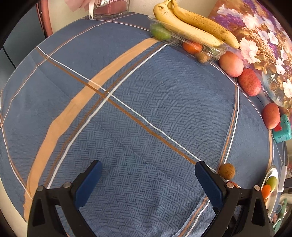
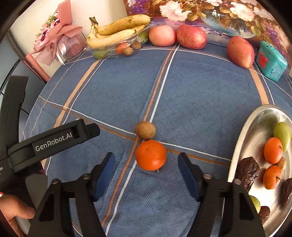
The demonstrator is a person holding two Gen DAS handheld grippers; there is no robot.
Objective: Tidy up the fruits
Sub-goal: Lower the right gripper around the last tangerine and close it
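Note:
An orange tangerine (image 2: 150, 155) lies on the blue tablecloth with a small brown round fruit (image 2: 145, 130) touching its far side. My right gripper (image 2: 147, 161) is open, fingers on either side of the tangerine, just short of it. My left gripper (image 1: 147, 168) is open and empty over bare cloth; the brown fruit (image 1: 226, 171) sits just right of its right finger. A metal plate (image 2: 242, 134) at the right holds tangerines (image 2: 273, 150), a green fruit (image 2: 282, 134) and dark wrinkled fruits (image 2: 248, 171).
At the back stand a clear tray (image 2: 127, 39) with bananas (image 2: 116, 31) and small fruits, two apples (image 2: 162, 35), a mango (image 2: 240, 51), a teal box (image 2: 271, 61), a pink bouquet (image 2: 56, 36) and a floral painting (image 2: 209, 11). The left gripper's body (image 2: 53, 144) is at left.

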